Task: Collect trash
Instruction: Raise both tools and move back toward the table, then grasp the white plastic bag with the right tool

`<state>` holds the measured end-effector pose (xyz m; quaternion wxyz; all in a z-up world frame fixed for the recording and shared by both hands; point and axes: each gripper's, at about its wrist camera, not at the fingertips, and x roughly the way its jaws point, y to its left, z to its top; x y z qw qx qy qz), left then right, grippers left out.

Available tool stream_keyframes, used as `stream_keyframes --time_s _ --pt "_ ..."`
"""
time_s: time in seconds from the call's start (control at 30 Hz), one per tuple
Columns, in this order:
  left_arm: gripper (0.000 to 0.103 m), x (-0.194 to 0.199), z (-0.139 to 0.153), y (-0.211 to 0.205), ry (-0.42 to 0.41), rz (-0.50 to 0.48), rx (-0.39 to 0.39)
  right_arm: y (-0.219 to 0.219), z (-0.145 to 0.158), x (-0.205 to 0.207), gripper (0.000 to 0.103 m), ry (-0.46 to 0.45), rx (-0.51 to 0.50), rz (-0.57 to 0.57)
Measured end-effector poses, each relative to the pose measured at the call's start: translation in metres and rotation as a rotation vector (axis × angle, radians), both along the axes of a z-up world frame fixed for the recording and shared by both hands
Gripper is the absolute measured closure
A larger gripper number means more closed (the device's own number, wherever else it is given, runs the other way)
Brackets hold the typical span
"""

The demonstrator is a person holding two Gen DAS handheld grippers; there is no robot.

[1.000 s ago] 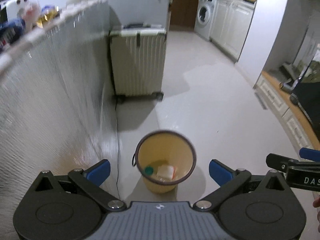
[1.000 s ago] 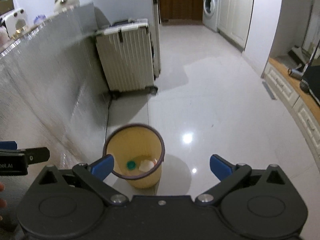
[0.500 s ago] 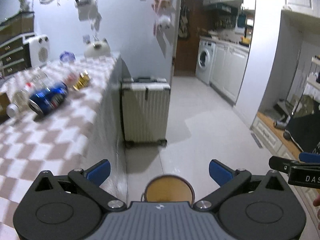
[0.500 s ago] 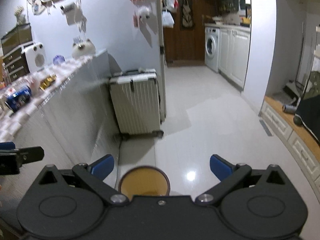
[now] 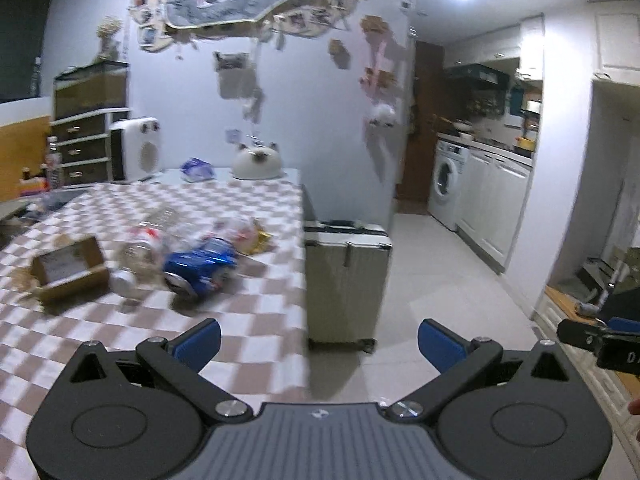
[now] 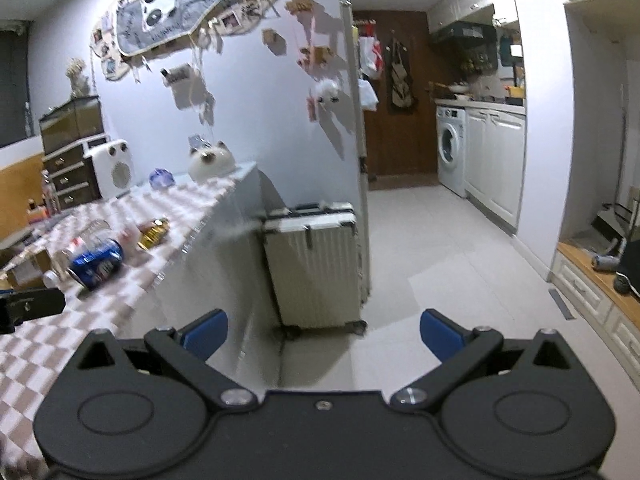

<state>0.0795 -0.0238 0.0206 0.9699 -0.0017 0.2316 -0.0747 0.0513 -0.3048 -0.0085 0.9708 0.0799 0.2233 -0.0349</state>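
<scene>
Checkered table (image 5: 248,308) holds blurred blue can (image 5: 200,266), half-hidden clear bottle (image 5: 146,240).

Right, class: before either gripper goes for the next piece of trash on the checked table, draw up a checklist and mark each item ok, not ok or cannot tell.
1. Left gripper open and empty: ok.
2. Right gripper open and empty: ok.
3. Trash in view on the checked table: ok; blue can lies on its side beside a clear plastic bottle.
4. Can sharp enough to aim at: not ok; left view is motion-blurred.
5. Gripper lined up on can: not ok; it sits left of both.
6. Bin in view: not ok.
</scene>
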Motion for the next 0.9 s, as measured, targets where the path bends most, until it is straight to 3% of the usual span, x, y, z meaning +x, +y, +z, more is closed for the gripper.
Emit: stream_keyframes --time_s 0.63,0.83,0.9 --pt "0.0 0.029 0.011 0.174 -0.054 0.298 0.017 0.13 0.014 0.076 0.0 -0.081 0.054 0.24" --pt "0.001 0.061 0.004 0.225 -0.066 0.286 0.054 0.171 0.008 0.101 0.0 -0.077 0.041 0.301" --pt "0.007 0.075 -0.002 0.237 -0.063 0.259 0.073 0.183 0.006 0.109 0.0 -0.067 0.04 0.327"
